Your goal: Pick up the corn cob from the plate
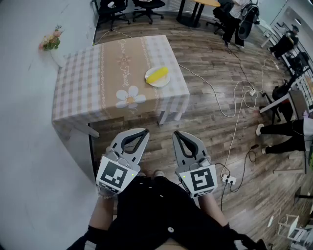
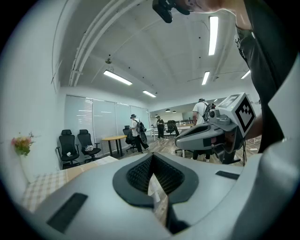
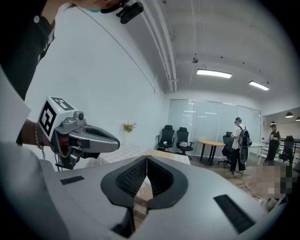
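Note:
A yellow corn cob (image 1: 158, 75) lies on a small white plate (image 1: 150, 80) near the right edge of a low table with a checked cloth (image 1: 78, 83). My left gripper (image 1: 142, 132) and my right gripper (image 1: 177, 134) hang side by side close to my body, well short of the table, over the wood floor. Both have their jaws shut with nothing between them. In the left gripper view the left gripper (image 2: 151, 158) shows closed tips and the right gripper (image 2: 180, 139) beside it. In the right gripper view the right gripper (image 3: 146, 160) is closed too, with the left gripper (image 3: 112, 138) at its left.
A flower vase (image 1: 53, 43) stands by the white wall at the table's far left corner. Cables and a power strip (image 1: 228, 179) run over the floor on the right. Office chairs (image 1: 132, 8), desks and people stand at the back of the room.

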A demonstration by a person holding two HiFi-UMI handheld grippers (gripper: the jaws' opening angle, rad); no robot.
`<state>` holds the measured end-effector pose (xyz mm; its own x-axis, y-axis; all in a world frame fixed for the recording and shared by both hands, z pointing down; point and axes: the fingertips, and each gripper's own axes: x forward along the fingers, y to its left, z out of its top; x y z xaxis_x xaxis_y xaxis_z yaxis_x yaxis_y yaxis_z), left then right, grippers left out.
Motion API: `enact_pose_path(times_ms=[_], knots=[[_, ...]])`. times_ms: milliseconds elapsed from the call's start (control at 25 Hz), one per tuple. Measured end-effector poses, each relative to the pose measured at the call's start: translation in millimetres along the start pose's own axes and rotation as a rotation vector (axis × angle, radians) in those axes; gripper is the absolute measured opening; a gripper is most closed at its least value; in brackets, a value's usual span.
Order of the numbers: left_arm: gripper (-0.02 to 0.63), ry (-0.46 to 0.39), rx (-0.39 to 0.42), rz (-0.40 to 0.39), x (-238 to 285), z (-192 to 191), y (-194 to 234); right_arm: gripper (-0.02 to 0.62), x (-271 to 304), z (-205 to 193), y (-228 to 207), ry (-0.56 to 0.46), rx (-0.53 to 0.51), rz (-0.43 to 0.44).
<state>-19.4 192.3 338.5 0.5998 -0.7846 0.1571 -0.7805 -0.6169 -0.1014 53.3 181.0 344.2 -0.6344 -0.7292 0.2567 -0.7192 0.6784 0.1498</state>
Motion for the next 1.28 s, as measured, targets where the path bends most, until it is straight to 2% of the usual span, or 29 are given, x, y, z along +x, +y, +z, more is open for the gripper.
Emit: enact_pose_path(times_ms=[80,200,480,640,880,1080,1280], knots=[[0.012,-0.019,0.060,-0.022,1,-3,1,0.041,1,0,0,-0.002,0.001,-0.001],[0.012,-0.027,0.085,-0.032,1,-5,0,0.041,2,-1,1,-0.001,0.002,-0.002],[0.012,-0.020,0.057,-0.031,-1,-3,-1,0.041,-1,0,2,0.001,0.007,-0.012],[0.012,-0.021,0.037,-0.031,-3,-2,0,0.041,-3,2,-4,0.007,0.036,-0.064],[0.012,-0.044,0.080,-0.061,-6,-4,4,0.041,0,5,6,0.000,0.031,-0.052],[0.012,-0.040,0.059,-0.064,-16,-5,7,0.041,1,9,11,-0.005,0.050,-0.092],[0.012,-0.030,0.019,-0.048,-30,-7,15,0.041,7,9,30,0.003,0.044,-0.079]])
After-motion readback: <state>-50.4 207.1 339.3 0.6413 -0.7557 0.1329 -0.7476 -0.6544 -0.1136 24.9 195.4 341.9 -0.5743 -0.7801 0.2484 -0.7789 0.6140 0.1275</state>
